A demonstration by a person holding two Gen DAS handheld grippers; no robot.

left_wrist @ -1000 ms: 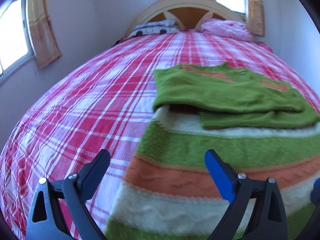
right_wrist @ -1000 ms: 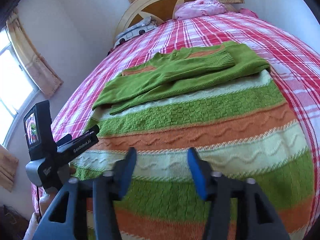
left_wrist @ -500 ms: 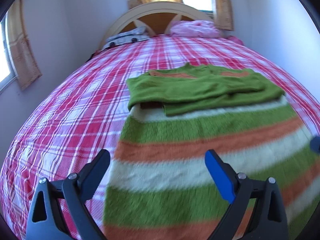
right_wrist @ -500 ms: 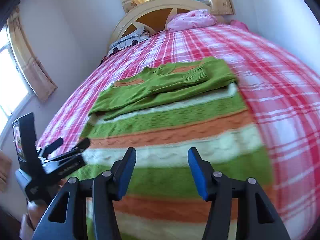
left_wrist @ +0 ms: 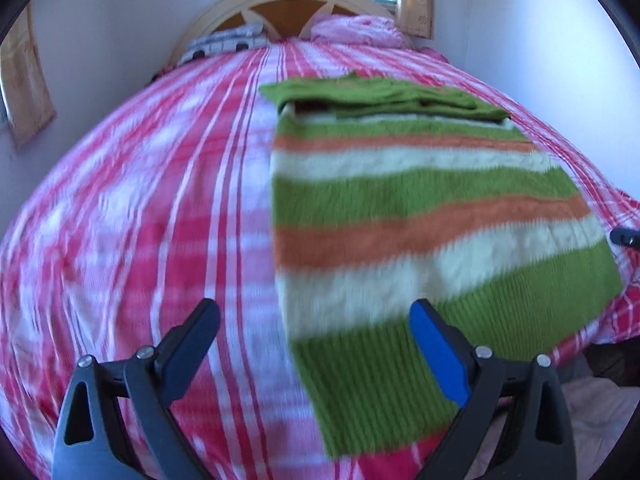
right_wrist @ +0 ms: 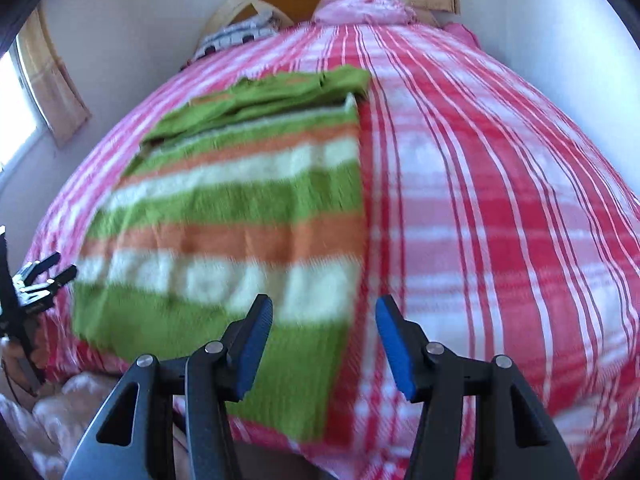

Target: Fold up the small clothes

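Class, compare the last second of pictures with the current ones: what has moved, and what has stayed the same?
Both grippers drew back toward the foot of the bed: the left gripper and right gripper now see the striped sweater's near hem. Nothing was gripped or released; both stay open. The sweater remains flat, sleeves folded across the top, on the plaid bedspread.

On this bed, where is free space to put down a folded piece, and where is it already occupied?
Free: the plaid bedspread on the left of the striped sweater, and the wide part on its right, up to the pillows. Occupied: the sweater's own strip, with its sleeves folded at the far end. Both the left gripper and right gripper are open above its near hem.
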